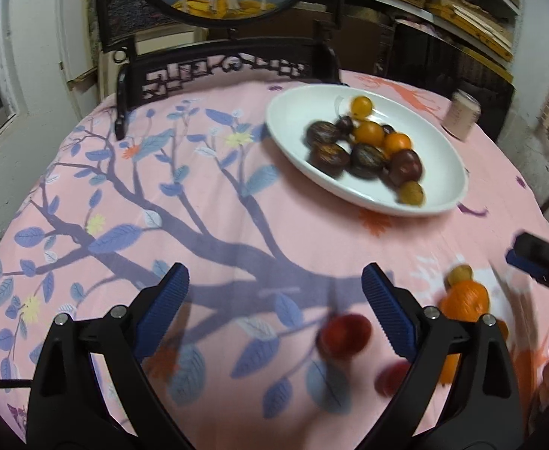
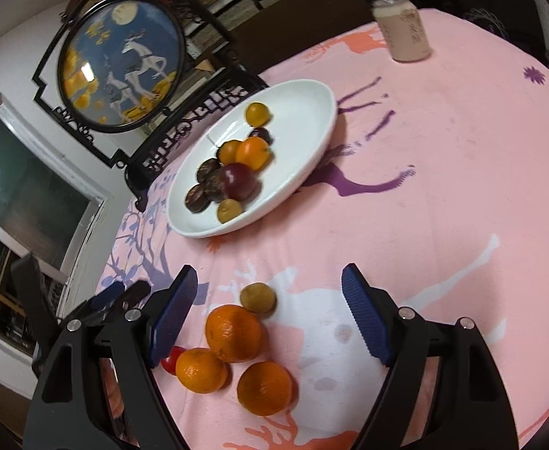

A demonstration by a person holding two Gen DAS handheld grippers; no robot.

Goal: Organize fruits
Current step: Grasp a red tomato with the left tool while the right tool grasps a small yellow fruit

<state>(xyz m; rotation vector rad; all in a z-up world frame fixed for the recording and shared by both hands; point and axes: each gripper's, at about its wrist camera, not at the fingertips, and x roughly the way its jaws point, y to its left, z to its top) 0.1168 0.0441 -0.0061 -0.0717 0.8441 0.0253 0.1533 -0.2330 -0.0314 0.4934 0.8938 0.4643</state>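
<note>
A white oval plate holds several dark chestnut-like fruits, small oranges and a dark red plum. Loose on the pink cloth lie three oranges, a small brown fruit and a red fruit. My right gripper is open and empty, just above the oranges. My left gripper is open and empty; a blurred red fruit lies between its fingers, another beside the right finger. An orange lies to its right. The right gripper shows at the right edge there.
A pale drink can stands at the table's far side. A dark carved stand with a round deer picture stands behind the plate. The round table drops off all around.
</note>
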